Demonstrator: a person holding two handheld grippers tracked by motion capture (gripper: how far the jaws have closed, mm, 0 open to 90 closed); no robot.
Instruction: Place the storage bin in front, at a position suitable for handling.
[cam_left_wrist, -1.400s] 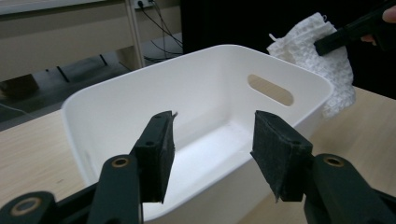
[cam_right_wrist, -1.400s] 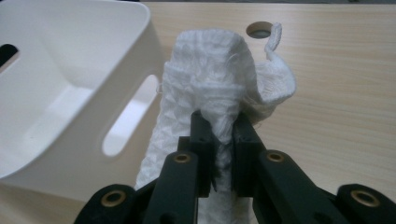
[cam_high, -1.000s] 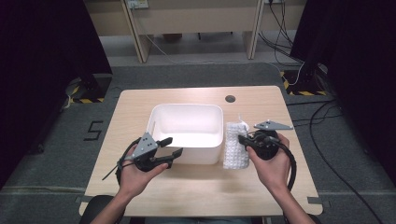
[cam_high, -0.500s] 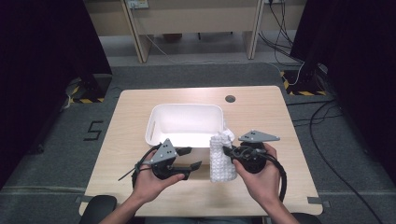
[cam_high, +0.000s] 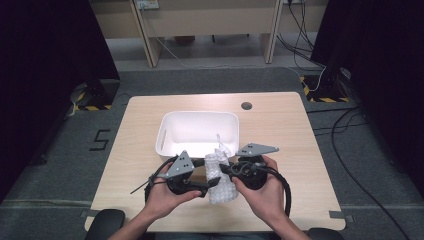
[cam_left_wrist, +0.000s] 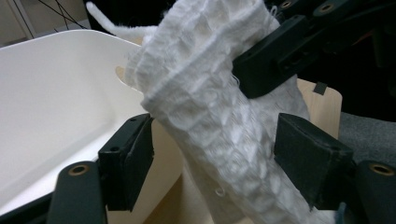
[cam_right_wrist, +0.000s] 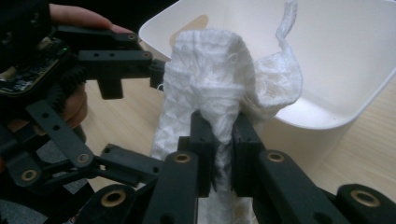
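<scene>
The left gripper (cam_high: 207, 176) has just been opening, and its jaws now stand apart around the white cloth (cam_high: 220, 172) without pressing it, while the right gripper (cam_high: 227, 169) is clamped on a bunched fold of it, holding it up over the table (cam_high: 280, 125) just in front of the white bin (cam_high: 197, 131). The cloth looks light, limp and waffle-textured, so it should sag and is best pinched at a gathered fold. The wooden table stands on grey carpet, with desks (cam_high: 210, 20) and cables (cam_high: 345, 130) beyond.

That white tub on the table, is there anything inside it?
The white tub looks empty: bare floor and walls. The white cloth, pinched in the right tongs, hides part of its near rim.
</scene>
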